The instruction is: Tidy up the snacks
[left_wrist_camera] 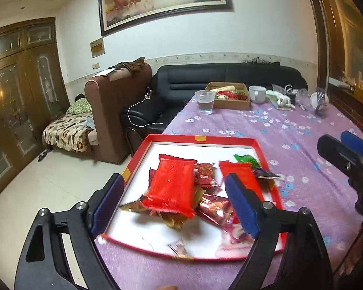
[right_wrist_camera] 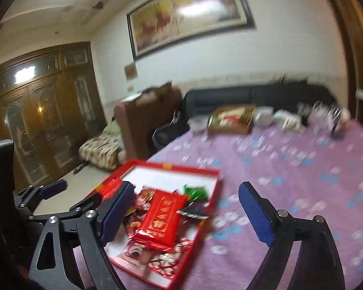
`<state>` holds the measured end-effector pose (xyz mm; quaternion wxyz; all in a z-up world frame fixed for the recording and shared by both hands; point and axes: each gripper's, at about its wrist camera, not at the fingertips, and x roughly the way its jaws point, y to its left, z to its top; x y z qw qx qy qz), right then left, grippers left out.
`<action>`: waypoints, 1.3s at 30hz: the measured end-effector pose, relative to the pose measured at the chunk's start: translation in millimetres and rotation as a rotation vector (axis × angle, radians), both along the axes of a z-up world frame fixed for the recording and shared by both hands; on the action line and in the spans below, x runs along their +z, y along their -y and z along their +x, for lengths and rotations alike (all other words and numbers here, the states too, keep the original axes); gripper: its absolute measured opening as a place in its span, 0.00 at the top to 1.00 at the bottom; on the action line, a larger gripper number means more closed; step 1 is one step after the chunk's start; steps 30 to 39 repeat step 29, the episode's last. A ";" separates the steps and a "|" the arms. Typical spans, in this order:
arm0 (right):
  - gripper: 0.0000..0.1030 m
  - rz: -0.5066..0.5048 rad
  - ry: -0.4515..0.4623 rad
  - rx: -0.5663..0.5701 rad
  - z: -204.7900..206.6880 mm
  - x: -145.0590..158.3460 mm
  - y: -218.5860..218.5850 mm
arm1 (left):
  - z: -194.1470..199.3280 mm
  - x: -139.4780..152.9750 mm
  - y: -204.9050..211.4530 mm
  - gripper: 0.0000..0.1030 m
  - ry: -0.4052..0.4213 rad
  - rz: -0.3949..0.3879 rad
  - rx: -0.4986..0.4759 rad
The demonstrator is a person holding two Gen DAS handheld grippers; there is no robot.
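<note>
- Purple flowered desk (left_wrist_camera: 290, 145) carrying everything; red tray (left_wrist_camera: 142, 154) near its front left corner, cardboard box (left_wrist_camera: 230, 105) of more snacks well apart at the far end
- Tray white inside, snack packets (left_wrist_camera: 171, 188) heaped in the middle: large glossy red ones on top, smaller dark-red, green and purple wrappers beside and beneath
- Left claw (left_wrist_camera: 174, 205) spread wide above the heap, gripping nothing; right claw (right_wrist_camera: 188, 215) likewise released and empty, over the tray's right edge
- Judged between picks; next calls for choosing one packet, closing squarely across its width
</note>
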<state>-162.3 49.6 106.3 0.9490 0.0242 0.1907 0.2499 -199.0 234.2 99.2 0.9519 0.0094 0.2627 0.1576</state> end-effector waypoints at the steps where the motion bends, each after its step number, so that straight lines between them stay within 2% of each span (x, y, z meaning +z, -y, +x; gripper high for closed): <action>1: 0.09 -0.005 0.007 -0.002 -4.6 2.6 3.8 | -3.3 1.6 1.7 0.14 -0.005 -0.004 0.009; 5: 0.08 0.034 -0.002 0.003 -25.8 3.8 28.5 | -17.5 6.6 9.5 0.14 -0.027 0.023 0.088; 7: 0.08 0.064 0.033 0.010 -40.4 3.2 39.5 | -26.3 6.7 11.9 0.14 -0.025 0.023 0.104; 12: 0.05 -0.002 0.078 0.041 -64.2 2.5 37.4 | -38.0 7.3 14.3 0.14 -0.054 -0.014 0.098; 25: 0.05 -0.056 0.069 0.137 -66.0 0.5 5.1 | -37.8 10.8 16.7 0.14 -0.054 -0.014 0.065; 39: 0.05 -0.050 0.058 0.139 -57.8 -1.8 5.6 | -30.4 9.9 20.7 0.14 -0.053 -0.001 0.072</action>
